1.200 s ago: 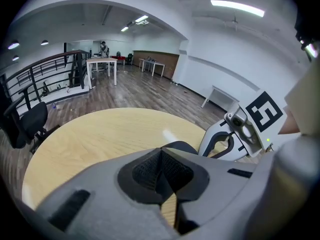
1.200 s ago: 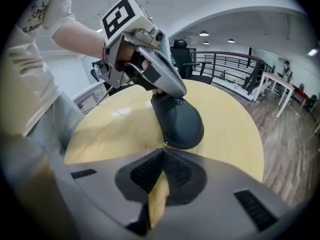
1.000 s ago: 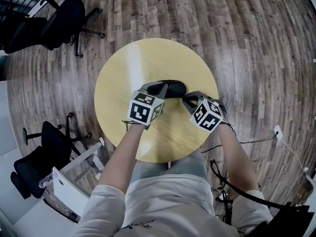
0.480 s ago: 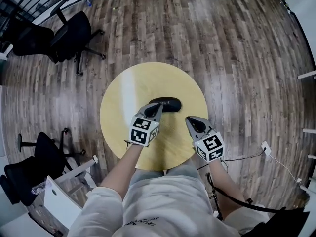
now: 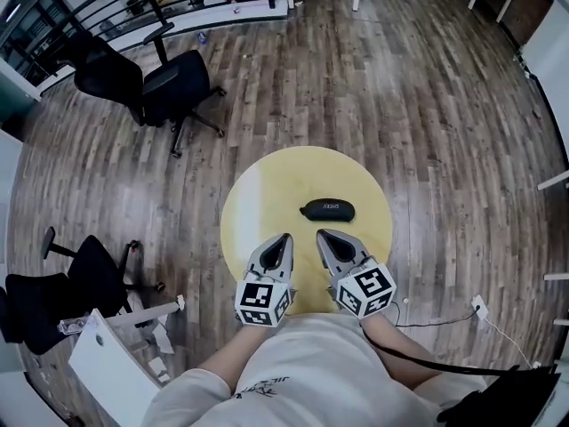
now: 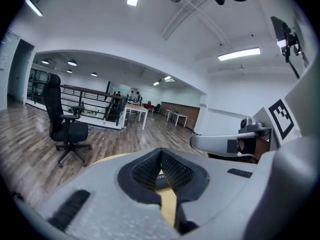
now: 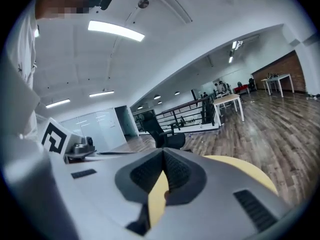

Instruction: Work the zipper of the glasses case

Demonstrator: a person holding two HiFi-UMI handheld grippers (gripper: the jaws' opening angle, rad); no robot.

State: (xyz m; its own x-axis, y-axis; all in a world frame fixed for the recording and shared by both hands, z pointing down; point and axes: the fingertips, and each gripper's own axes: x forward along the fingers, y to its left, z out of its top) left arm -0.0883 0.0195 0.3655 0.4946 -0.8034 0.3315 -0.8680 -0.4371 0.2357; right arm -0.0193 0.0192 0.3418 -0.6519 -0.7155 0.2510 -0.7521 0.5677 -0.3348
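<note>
**Wooden floor** (image 5: 427, 105): surrounds the work area. Anything that leaves the table lands here.

**Round yellow table** (image 5: 258, 194): the surface looks smooth and has no raised rim. Judgement: a light object pushed or dragged on it will probably slide freely and can go over any edge.

**Left gripper** (image 5: 284, 237) and **right gripper** (image 5: 323, 234): both hang over the near edge of the surface, side by side and close together, tips pointing toward the far edge. In the left gripper view (image 6: 161, 155) and the right gripper view (image 7: 163, 154), each pair of jaws is pressed together with nothing between them.

**Glasses case** (image 5: 327, 209): black, lying flat near the middle of the surface, slightly toward the far edge, its long axis running left to right. It is well apart from both grippers, and nothing holds it.

**Zipper pull**: too small to locate in any view.

Probable faults from this state:

1. Closed jaws meeting the case would shove it toward the far edge instead of gripping it. Cause: jaws not spread before contact.
2. Drawing the zipper with one gripper alone would drag the whole case. Cause: no second gripper pinning the body.
3. A pinch on the shell or fabric instead of the pull. Cause: pull position unconfirmed.
</note>
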